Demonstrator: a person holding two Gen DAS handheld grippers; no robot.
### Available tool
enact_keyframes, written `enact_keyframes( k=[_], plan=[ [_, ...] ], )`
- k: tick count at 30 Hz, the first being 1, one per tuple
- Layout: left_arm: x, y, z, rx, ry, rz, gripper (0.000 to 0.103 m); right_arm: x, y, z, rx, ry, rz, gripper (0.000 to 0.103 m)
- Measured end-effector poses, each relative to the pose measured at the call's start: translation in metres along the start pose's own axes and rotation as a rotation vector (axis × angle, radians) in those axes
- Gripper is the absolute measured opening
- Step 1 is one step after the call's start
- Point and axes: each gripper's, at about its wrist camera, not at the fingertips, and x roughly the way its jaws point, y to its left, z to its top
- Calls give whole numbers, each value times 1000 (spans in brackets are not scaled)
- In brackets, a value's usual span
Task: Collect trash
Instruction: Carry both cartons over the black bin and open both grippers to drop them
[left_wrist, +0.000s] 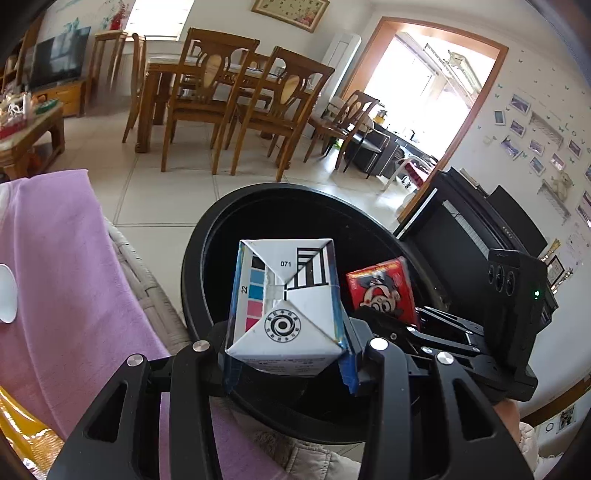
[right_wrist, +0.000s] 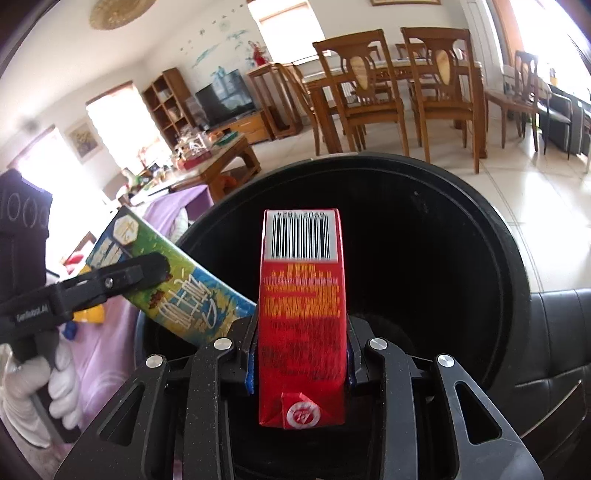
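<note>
Left wrist view, going left to right: a purple blanket (left_wrist: 70, 266) drapes down the left side of the frame, then in the centre the left gripper (left_wrist: 286, 354) is clamped on a blue-and-white carton (left_wrist: 284, 295), bottom flaps facing the camera, held right over the mouth of the black trash bin (left_wrist: 207, 236). Just right of it, the red carton (left_wrist: 382, 290) shows in the other gripper, also over the bin opening. A black piano (left_wrist: 480, 229) sits at the far right, and wooden dining chairs (left_wrist: 258, 99) fill the upper middle. Right wrist view: a white-gloved hand (right_wrist: 55, 384) at the lower left holds the left gripper (right_wrist: 147, 273), whose finger (right_wrist: 122, 277) presses on the blue-green side of its carton (right_wrist: 184, 291), tilted with its low end at the bin rim. In the centre the right gripper (right_wrist: 301, 363) pinches the red carton (right_wrist: 303, 306) upright-ish, barcode end pointing away, above the dark inside of the bin (right_wrist: 491, 236). A black leather seat (right_wrist: 554, 350) sits lower right, with the dining desk (right_wrist: 399, 70) up top.
</note>
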Motion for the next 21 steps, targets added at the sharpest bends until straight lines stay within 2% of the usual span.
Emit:
enact_keyframes(
  k=[5,7,10,11,12,16,19,21],
  plan=[
    [1,2,-3,-7,22,15,43,0,6,-2,-9,11,-1,33],
    [1,1,-5,-5,29,22,45,-1,7,-2,-12,13,4,39],
    [-4,-1,-6,-5,20,28,55,-3,11,-3,-24,8,0,52],
    [-7,-2,-8,-6,15,45,69,-4,12,-3,-25,7,1,53],
    [-11,-2,-9,-6,4,71,79,-5,12,-4,-27,7,1,53],
    [-38,2,-14,-16,-68,86,79,-8,13,-5,-28,0,-7,55],
    [-61,9,-18,-46,-122,95,85,-10,17,-4,-23,-12,-10,71],
    [-78,17,-22,-60,-157,113,86,-12,22,-1,-27,-29,-4,75]
  ],
)
